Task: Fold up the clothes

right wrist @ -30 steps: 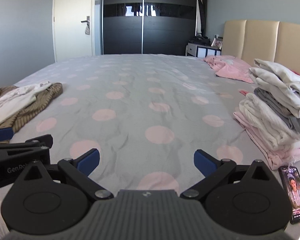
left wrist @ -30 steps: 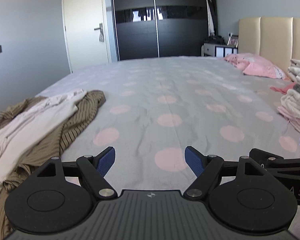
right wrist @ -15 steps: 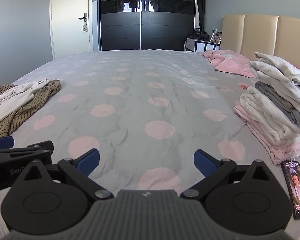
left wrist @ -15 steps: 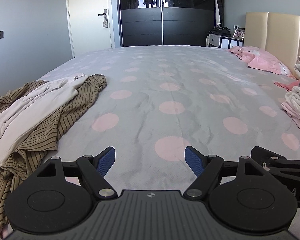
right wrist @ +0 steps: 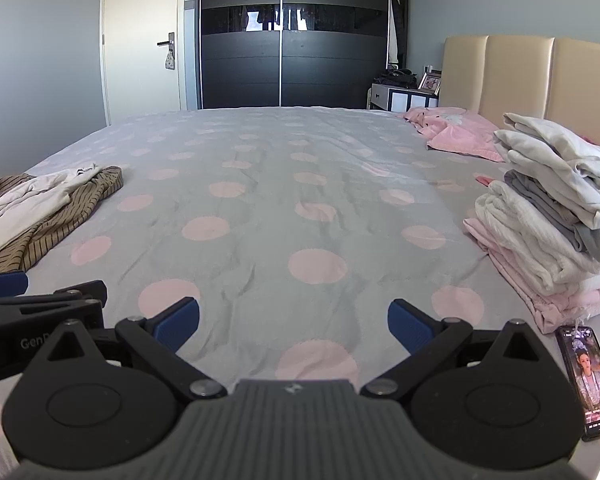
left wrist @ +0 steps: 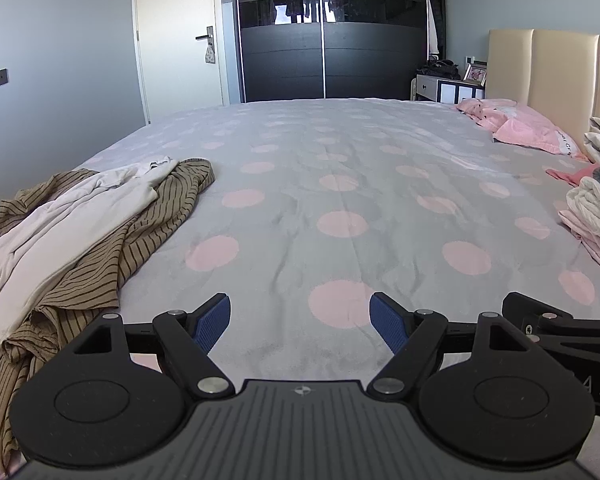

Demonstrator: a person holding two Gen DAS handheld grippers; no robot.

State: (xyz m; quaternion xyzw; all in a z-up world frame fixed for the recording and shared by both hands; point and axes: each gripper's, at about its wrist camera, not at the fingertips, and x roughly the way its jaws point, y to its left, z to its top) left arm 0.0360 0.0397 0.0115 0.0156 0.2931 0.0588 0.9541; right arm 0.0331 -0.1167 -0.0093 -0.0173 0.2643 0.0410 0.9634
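A heap of unfolded clothes lies on the bed's left side: a brown striped garment [left wrist: 100, 256] [right wrist: 56, 224] with a white garment [left wrist: 60, 224] [right wrist: 28, 204] draped over it. On the right stands a stack of folded clothes [right wrist: 548, 212] [left wrist: 596, 208] in white, grey and pink. My left gripper [left wrist: 300, 320] hovers open over the grey sheet near the bed's front edge, nothing between its blue pads. My right gripper [right wrist: 294, 322] is open beside it, also empty. Each gripper shows at the edge of the other's view.
The bed [right wrist: 300, 184] has a grey sheet with pink dots. A phone [right wrist: 588, 376] with a lit screen lies at the front right beside the stack. A pink pillow [right wrist: 456, 132] lies by the beige headboard [right wrist: 532, 72]. A black wardrobe [right wrist: 284, 36], door and nightstand stand behind.
Both views tilted slightly downward then steadied; the bed and clothes sit a little lower in frame than a second ago. Both grippers stayed open and nothing on the bed moved.
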